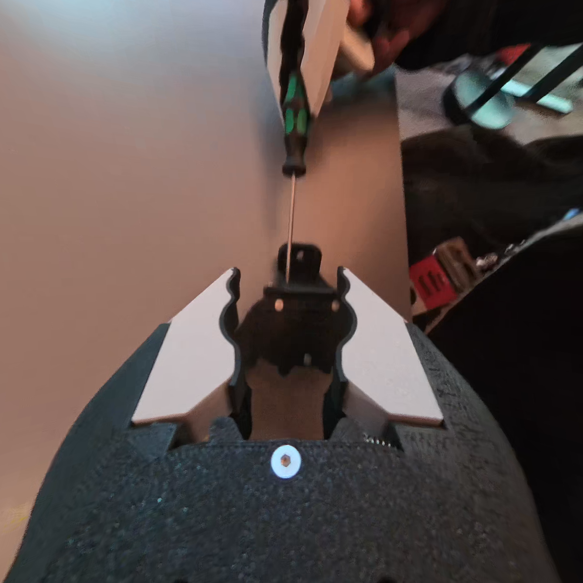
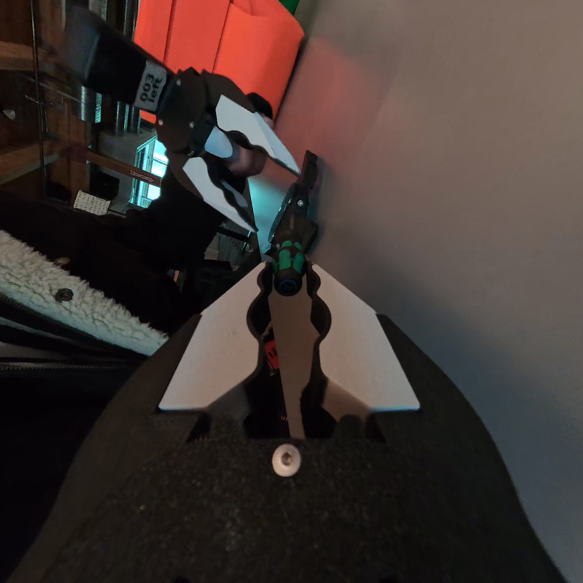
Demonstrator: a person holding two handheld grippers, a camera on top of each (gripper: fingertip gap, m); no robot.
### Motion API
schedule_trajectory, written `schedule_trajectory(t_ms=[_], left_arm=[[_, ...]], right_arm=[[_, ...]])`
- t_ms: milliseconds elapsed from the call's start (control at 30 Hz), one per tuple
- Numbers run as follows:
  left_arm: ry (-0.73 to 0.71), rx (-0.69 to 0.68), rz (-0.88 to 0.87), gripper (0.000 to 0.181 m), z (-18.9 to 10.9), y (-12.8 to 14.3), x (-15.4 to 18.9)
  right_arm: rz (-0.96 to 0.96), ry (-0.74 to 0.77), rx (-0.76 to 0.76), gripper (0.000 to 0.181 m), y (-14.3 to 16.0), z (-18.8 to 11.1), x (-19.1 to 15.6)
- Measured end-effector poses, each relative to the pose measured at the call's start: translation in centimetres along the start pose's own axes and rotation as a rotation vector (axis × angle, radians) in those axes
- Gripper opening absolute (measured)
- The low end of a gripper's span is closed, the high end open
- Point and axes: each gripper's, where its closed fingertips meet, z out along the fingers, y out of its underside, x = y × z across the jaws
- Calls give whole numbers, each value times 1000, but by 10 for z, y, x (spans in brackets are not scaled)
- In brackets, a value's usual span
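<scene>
Through my left wrist view, my left claw (image 1: 288,274) stands spread, its white fingers (image 1: 195,340) apart on either side of a black bracket-like part (image 1: 296,318) that rests on the pale brown table (image 1: 126,189). The part sits between my fingers, but I cannot tell whether either pad touches it. Straight ahead, my right claw (image 1: 299,94) comes toward me gripping a screwdriver (image 1: 295,123) with a green-and-black handle. The screwdriver's long axis runs almost directly along my line of sight, and its thin shaft (image 1: 291,227) reaches down to the part's top edge, where the tip appears to meet it. At the right edge, off the table, lies a red-and-black object (image 1: 432,284); it is too blurred to identify.

Through my right wrist view, my right claw (image 2: 288,268) is clenched on the screwdriver's handle (image 2: 288,258), whose butt end faces the camera. The shaft points away from me toward the black part (image 2: 299,205), which lies just beyond the handle against the table surface (image 2: 441,220). My left claw (image 2: 277,202) comes in from the upper left, fingers parted, tips close to the part, so it is the nearer of the two to the part itself. A white sticker (image 2: 151,85) with dark print sits on its body; I leave its wording out. An orange panel (image 2: 220,47) stands behind, and fleecy white fabric (image 2: 63,299) lies at the left.
</scene>
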Motion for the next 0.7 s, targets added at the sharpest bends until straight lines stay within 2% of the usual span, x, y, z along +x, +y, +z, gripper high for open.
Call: schedule_trajectory(t_ms=[100,233,367,700], left_arm=[[-98,-37,11,63,-14,25,-2],[-161,0,36,72,-9,30,0],[-137,1,44,74,1,28,5],[-88,11,24,71,2,31,9]], right_arm=[[2,-8,37,21,-3,0,2],[9,-14,95,20,-10,-5,3],[11,-5,74,21,-6,-1,5],[-9,8,36,20,-2,4,6]])
